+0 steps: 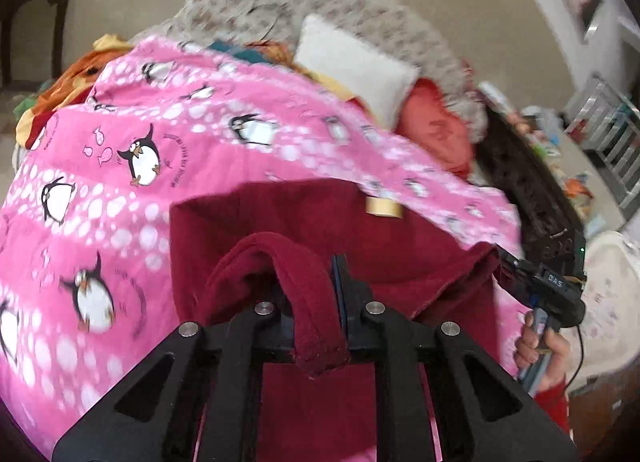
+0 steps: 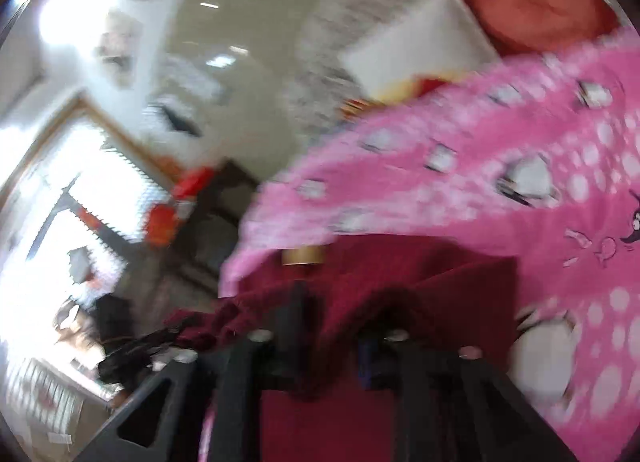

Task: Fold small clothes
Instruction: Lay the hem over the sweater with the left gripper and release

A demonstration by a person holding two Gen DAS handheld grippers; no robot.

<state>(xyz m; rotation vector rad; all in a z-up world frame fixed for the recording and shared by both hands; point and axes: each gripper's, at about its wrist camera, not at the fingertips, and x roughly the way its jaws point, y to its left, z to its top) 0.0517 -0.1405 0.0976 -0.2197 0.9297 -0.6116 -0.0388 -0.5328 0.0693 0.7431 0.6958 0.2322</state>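
Blur: the right wrist view was smeared throughout, so the room to its left read only as glare and vague shapes.
Cut off: the maroon garment (image 1: 280,229) ran under the black linkage at the bottom of the left wrist view, its lower part hidden; a tan label (image 1: 384,206) showed at its far edge.
Hidden by cloth: a folded hem of the maroon garment draped over the left gripper (image 1: 340,290), covering most of one finger.
Left gripper: clenched on the maroon garment, the hem pinched between nearly closed fingers (image 1: 352,302).
Right gripper (image 2: 332,326): maroon cloth lay across and between its fingers (too blurred to tell whether the pads pressed on it or stood free).
Right gripper from the left view: seen at the right edge, at the garment's far corner, its handle in a hand (image 1: 540,346) with a red sleeve.
Garment's place: spread on the pink penguin blanket (image 1: 120,149), directly ahead of both grippers and touching them.
Behind: a white cushion (image 1: 356,65) and a red cushion (image 1: 436,125) beyond the blanket, well apart from the garment.
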